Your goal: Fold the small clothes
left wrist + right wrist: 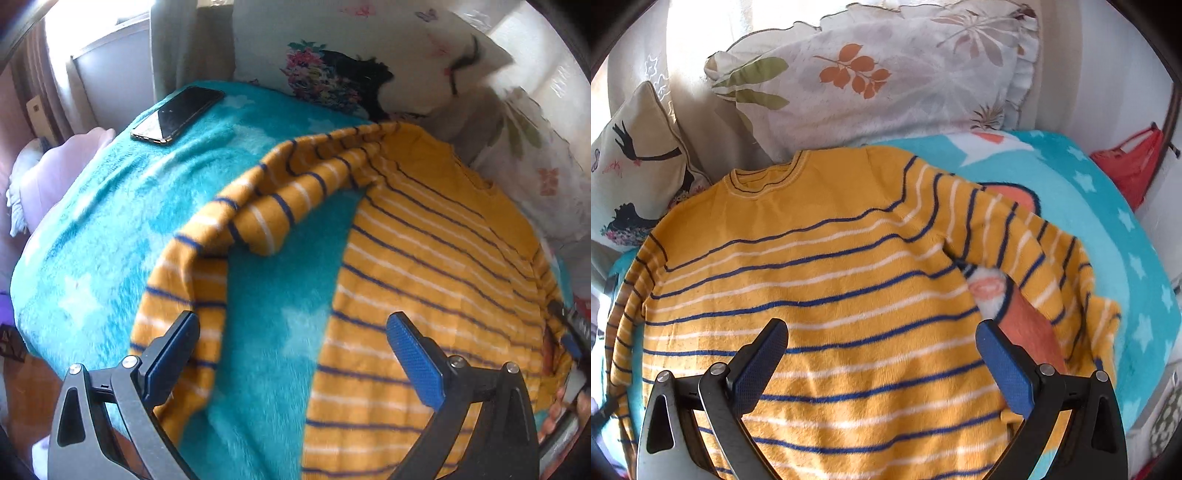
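Both grippers, jaws spread wide, holding nothing.
Left gripper [291,332], right gripper [881,336] over striped yellow sweater [812,258] on teal blanket [110,221]; phone [177,114] beyond.

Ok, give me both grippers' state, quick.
Left gripper: open, holding nothing, over the sweater sleeve.
Right gripper: open, empty, above the sweater body.

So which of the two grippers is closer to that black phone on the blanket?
Left. The left gripper hovers over the sleeve side of the yellow striped sweater, with the black phone ahead-left. The right gripper is over the sweater's body, phone unseen there.
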`<act>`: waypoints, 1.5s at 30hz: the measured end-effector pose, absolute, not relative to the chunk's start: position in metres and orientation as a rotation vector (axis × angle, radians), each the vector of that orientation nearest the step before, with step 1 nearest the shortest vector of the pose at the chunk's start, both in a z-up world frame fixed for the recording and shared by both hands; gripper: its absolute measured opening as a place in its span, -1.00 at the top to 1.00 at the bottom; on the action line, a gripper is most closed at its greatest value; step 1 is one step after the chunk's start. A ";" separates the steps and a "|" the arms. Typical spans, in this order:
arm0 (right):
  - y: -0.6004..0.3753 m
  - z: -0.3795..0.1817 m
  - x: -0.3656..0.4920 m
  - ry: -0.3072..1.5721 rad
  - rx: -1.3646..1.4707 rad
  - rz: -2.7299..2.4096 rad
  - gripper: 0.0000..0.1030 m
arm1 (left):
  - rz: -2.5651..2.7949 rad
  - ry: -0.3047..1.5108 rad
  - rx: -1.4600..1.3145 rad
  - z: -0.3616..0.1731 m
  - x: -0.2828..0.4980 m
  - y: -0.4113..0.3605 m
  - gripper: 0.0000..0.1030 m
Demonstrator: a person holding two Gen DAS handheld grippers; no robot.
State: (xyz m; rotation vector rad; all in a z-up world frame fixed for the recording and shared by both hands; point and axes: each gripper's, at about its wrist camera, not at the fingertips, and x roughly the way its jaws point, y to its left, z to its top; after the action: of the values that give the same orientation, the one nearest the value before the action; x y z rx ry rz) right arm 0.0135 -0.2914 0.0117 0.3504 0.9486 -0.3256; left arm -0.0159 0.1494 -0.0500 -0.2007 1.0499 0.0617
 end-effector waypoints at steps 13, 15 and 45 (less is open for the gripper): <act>-0.316 0.019 -0.020 0.942 0.396 -0.358 -0.85 | -0.044 0.862 -0.001 0.002 -0.023 0.092 -0.97; -0.341 0.020 -0.037 0.922 0.411 -0.399 -0.85 | -0.037 0.787 0.066 0.022 -0.022 0.081 -0.97; -0.607 -0.018 -0.091 1.013 0.423 -0.534 -0.06 | 0.165 0.867 -0.048 0.052 -0.085 0.006 -0.97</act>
State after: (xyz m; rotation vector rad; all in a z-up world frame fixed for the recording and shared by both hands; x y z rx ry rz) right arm -0.0914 -0.6071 -0.0180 0.4229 1.0132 -0.5344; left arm -0.0845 0.0062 0.0517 -0.0477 0.8666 0.1650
